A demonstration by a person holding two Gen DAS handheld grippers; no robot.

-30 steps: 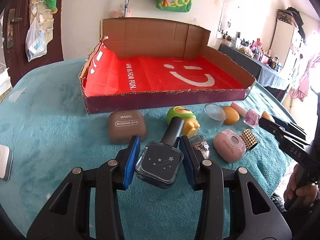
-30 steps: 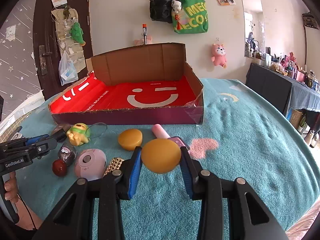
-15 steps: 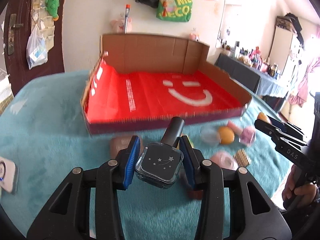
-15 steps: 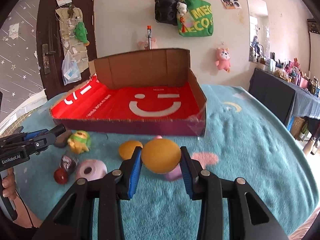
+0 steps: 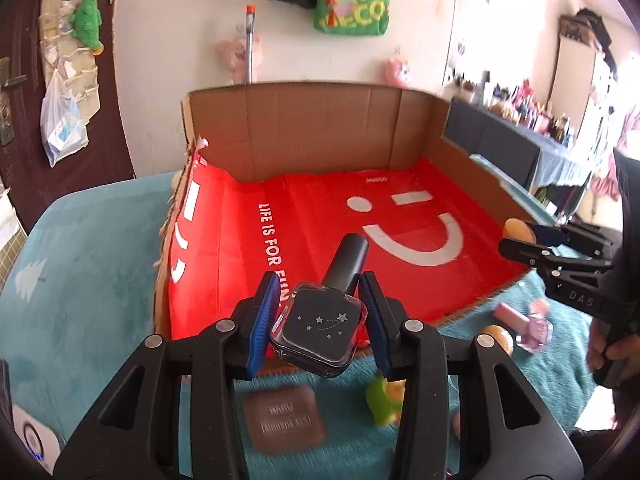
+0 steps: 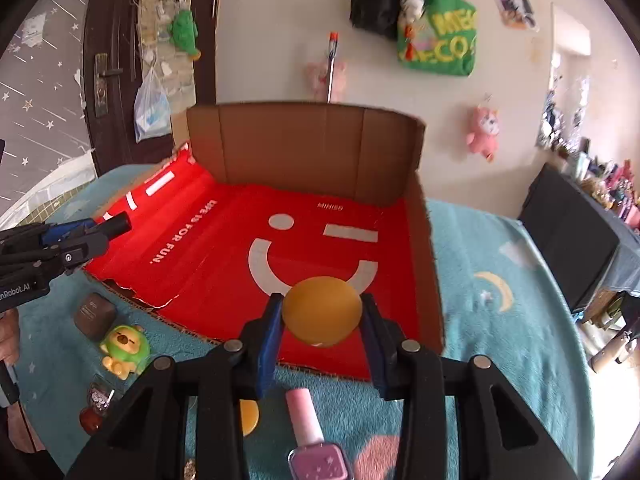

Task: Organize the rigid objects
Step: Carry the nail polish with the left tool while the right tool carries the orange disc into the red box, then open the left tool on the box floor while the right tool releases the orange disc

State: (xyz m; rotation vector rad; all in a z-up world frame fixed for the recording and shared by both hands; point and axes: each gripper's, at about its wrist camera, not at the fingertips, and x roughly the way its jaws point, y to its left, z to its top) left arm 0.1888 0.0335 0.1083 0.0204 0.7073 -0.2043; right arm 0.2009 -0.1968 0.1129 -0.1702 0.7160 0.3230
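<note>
My left gripper (image 5: 319,322) is shut on a dark nail polish bottle (image 5: 320,332) with a starry face and black cap, held above the front edge of the red-lined cardboard box (image 5: 320,216). My right gripper (image 6: 322,322) is shut on a round orange egg-shaped piece (image 6: 322,311), over the box's (image 6: 416,248) front right part. The right gripper (image 5: 516,236) shows at the box's right edge in the left wrist view. In the right wrist view the left gripper (image 6: 108,226) with the bottle's cap sits at the box's left side.
On the teal cloth before the box lie a brown eye-shadow case (image 5: 284,420), a green toy figure (image 6: 124,350), a pink nail polish bottle (image 6: 314,444), another orange piece (image 5: 498,338), a small red ball (image 6: 90,420) and a white device (image 5: 32,440). A hand (image 5: 604,348) holds the right gripper.
Both grippers have risen and moved forward from above the loose items to over the box's front edge, each keeping its object. The box now looms larger in both views.
</note>
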